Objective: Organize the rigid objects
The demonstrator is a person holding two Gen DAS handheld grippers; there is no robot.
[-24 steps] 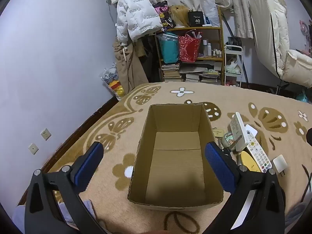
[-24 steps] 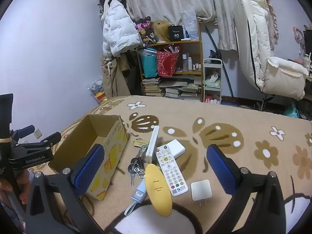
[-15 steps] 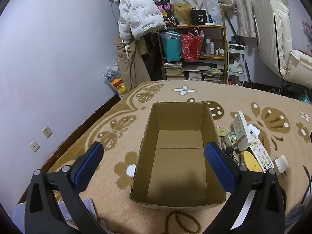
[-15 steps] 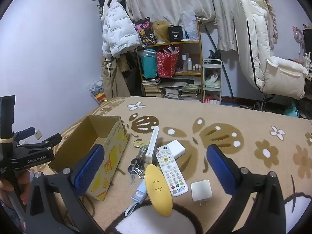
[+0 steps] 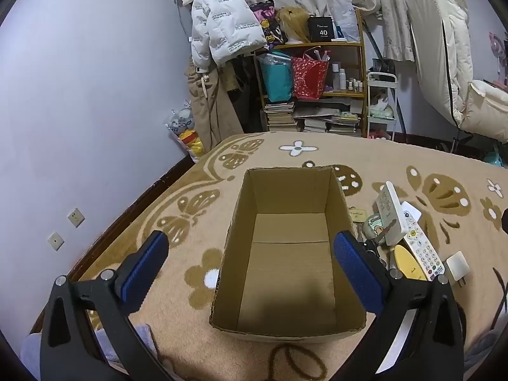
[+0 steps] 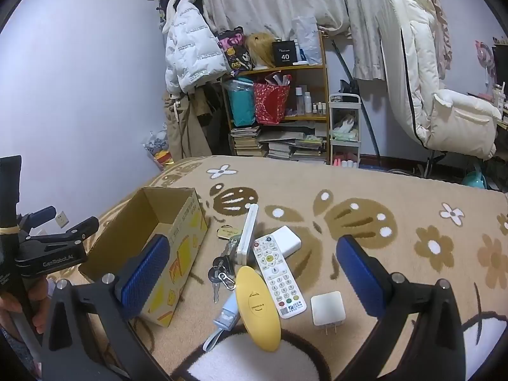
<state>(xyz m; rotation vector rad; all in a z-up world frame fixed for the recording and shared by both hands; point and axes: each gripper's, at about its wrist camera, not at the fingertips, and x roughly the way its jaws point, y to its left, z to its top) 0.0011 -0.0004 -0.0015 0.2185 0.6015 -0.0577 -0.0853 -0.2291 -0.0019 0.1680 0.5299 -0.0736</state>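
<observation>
An open, empty cardboard box (image 5: 287,254) (image 6: 152,238) sits on the brown patterned blanket. My left gripper (image 5: 250,270) hovers open over the box's near end, holding nothing. To the box's right lies a cluster: a white remote (image 6: 277,274), a yellow oval case (image 6: 257,308), a white charger plug (image 6: 328,309), a white power bank (image 6: 287,239), a white slab on edge (image 6: 247,235), keys (image 6: 219,274) and a light blue strap item (image 6: 227,312). My right gripper (image 6: 252,281) hangs open above this cluster, empty.
A person's hand (image 6: 35,304) holds the left gripper's handle at the left of the right wrist view. Beyond the bed stand a cluttered shelf (image 6: 279,101), a hanging white jacket (image 6: 190,54) and a white chair (image 6: 444,95). Bare blanket (image 6: 412,222) stretches right.
The left gripper has drawn back and risen slightly, so the box sits a little farther off in its view. The right gripper has barely moved. Both stay open.
</observation>
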